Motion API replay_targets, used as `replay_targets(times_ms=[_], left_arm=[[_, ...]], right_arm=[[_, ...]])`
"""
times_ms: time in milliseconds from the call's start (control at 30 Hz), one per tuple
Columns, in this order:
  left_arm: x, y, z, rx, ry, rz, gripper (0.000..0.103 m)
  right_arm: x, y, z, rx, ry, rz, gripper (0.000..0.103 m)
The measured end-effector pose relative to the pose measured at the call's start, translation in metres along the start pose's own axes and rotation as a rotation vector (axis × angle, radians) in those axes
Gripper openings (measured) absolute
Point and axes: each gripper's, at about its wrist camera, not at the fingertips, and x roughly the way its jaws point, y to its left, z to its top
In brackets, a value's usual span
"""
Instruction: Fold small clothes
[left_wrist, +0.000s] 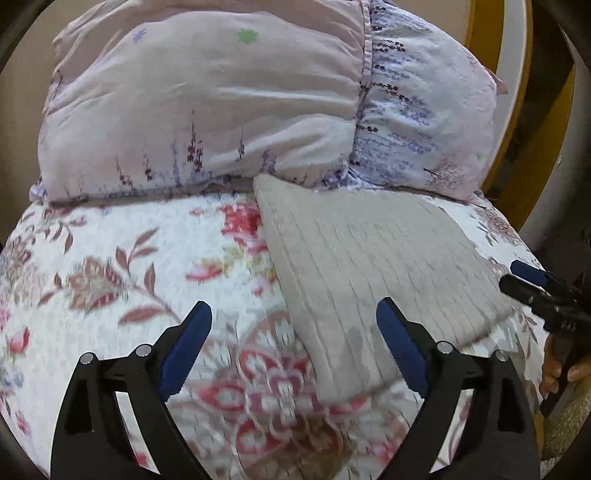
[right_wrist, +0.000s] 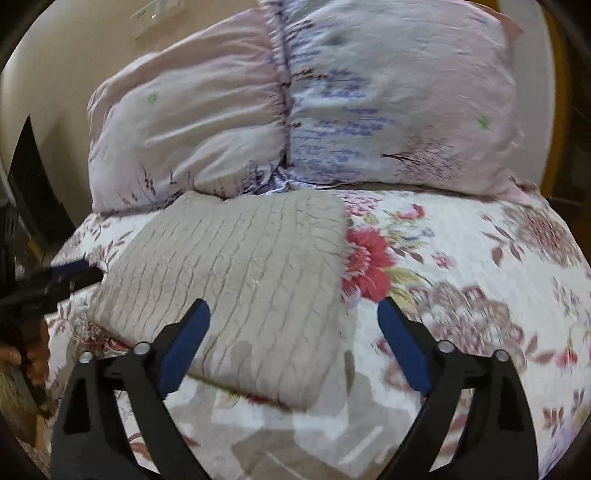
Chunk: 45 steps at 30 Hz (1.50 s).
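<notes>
Left gripper (left_wrist: 293, 332) and right gripper (right_wrist: 293, 332) both hovered with fingers apart, holding nothing. The folded grey garment (right_wrist: 240, 273) lay flat on the floral bedspread (right_wrist: 461, 295), its far edge touching a lilac pillow (right_wrist: 369, 110). A pale wall (right_wrist: 74, 55) stood behind.

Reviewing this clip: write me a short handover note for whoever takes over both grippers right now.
Left gripper: open, holding nothing, above the near left part of the grey ribbed knit garment.
Right gripper: open, holding nothing, over the garment's near right edge.
The garment lies as a flat, roughly rectangular pad on the floral quilted bedspread, its far edge against the pale lilac printed pillows.
Done: looks already folded.
Left: whether another fold is needed cannot be told; no other clothes in view.
</notes>
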Motion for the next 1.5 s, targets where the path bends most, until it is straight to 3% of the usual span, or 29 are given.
replay_targets(times_ms=[100, 300, 400, 533, 833, 1067, 1500], left_arm=[[-0.006, -0.003, -0.012, -0.006, 0.013, 0.021, 0.102], [-0.008, -0.016, -0.034, 0.005, 0.067, 0.073, 0.102], [-0.004, -0.024, -0.043, 0.016, 0.1, 0.114, 0.102], [0.004, -0.028, -0.048, 0.008, 0.135, 0.112, 0.102], [0.022, -0.037, -0.054, 0.04, 0.214, 0.167, 0.102], [0.025, -0.04, -0.054, 0.062, 0.217, 0.181, 0.102], [0.025, -0.04, -0.055, 0.059, 0.187, 0.187, 0.102]], right_arm=[[-0.008, 0.001, -0.01, 0.02, -0.006, -0.039, 0.101], [-0.016, 0.015, -0.028, 0.012, -0.037, -0.144, 0.101], [-0.008, 0.016, -0.033, 0.044, 0.046, -0.114, 0.101], [0.007, 0.022, -0.04, 0.058, 0.146, -0.089, 0.101], [0.02, 0.038, -0.051, 0.031, 0.213, -0.145, 0.101], [0.026, 0.042, -0.055, 0.004, 0.24, -0.194, 0.101], [0.024, 0.041, -0.058, 0.014, 0.219, -0.209, 0.101]])
